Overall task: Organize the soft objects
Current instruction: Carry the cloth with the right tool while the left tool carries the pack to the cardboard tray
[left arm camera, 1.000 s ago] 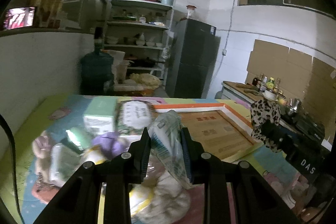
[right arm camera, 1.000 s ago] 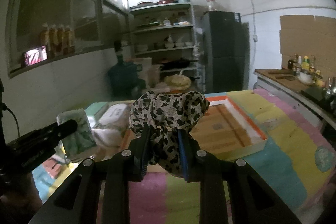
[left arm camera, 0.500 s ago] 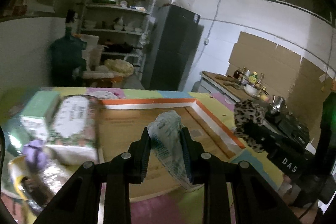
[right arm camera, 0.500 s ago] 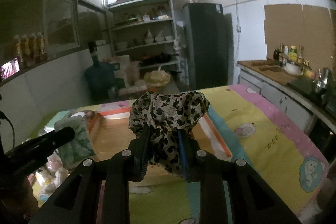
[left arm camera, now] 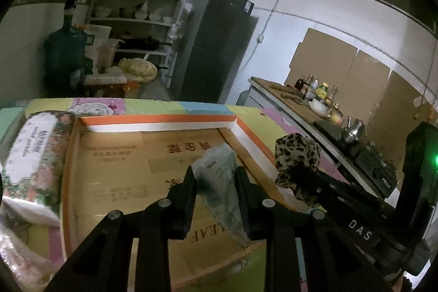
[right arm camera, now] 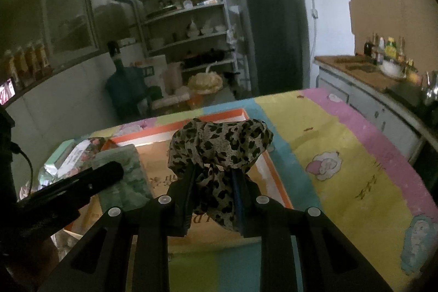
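My left gripper (left arm camera: pixel 215 177) is shut on a pale green tissue pack (left arm camera: pixel 220 182) and holds it above the flat cardboard box (left arm camera: pixel 131 155) with the orange and white rim. My right gripper (right arm camera: pixel 213 174) is shut on a leopard-print cloth (right arm camera: pixel 219 144) and holds it over the same box's right part (right arm camera: pixel 161 177). In the left wrist view the cloth (left arm camera: pixel 297 158) and the right gripper show at the right. In the right wrist view the tissue pack (right arm camera: pixel 120 177) and the left gripper show at the left.
A large flowered tissue pack (left arm camera: pixel 32 155) lies on the box's left edge, with more packets beyond it (right arm camera: pixel 63 158). The table carries a colourful cartoon cloth (right arm camera: pixel 342 155). A fridge (left arm camera: pixel 213 45), shelves (left arm camera: pixel 142 15) and a water jug (left arm camera: pixel 65 51) stand behind; a counter with bottles (left arm camera: pixel 314 97) is on the right.
Both grippers have moved forward and to the right with their loads. The left one has left the pile of packets and now hangs over the box; the right one is nearer the box.
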### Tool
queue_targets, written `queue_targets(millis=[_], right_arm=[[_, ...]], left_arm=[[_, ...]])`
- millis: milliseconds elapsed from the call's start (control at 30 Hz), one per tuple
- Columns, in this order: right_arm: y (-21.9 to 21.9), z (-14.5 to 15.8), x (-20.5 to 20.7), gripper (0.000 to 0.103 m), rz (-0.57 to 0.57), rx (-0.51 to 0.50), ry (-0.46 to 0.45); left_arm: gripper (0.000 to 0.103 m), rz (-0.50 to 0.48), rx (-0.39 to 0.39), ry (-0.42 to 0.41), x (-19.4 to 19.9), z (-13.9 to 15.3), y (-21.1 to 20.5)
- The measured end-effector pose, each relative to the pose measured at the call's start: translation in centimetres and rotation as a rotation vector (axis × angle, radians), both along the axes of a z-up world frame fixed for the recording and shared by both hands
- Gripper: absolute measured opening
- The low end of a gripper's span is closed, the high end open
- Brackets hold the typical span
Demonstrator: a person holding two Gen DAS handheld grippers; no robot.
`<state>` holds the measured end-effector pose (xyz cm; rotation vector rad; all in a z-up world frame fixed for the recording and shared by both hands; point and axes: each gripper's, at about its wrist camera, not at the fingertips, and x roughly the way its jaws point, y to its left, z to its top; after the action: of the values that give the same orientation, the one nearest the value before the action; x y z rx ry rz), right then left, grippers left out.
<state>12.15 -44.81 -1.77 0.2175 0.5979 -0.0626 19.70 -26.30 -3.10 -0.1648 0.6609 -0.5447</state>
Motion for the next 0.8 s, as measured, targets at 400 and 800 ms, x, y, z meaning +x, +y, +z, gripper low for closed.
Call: queue_targets(millis=[400, 800], right_arm=[[-1.6, -2.2, 2.1, 0.025, 0.0, 0.062, 0.079], [-1.6, -3.4, 3.3, 0.025, 0.02, 0.049, 0.124]], left_arm=[[0.028, -0.036, 0.053, 0.082, 1.7, -2.6, -2.0], [0.029, -0.04, 0.079, 0.11, 2.2, -3.7, -2.3]])
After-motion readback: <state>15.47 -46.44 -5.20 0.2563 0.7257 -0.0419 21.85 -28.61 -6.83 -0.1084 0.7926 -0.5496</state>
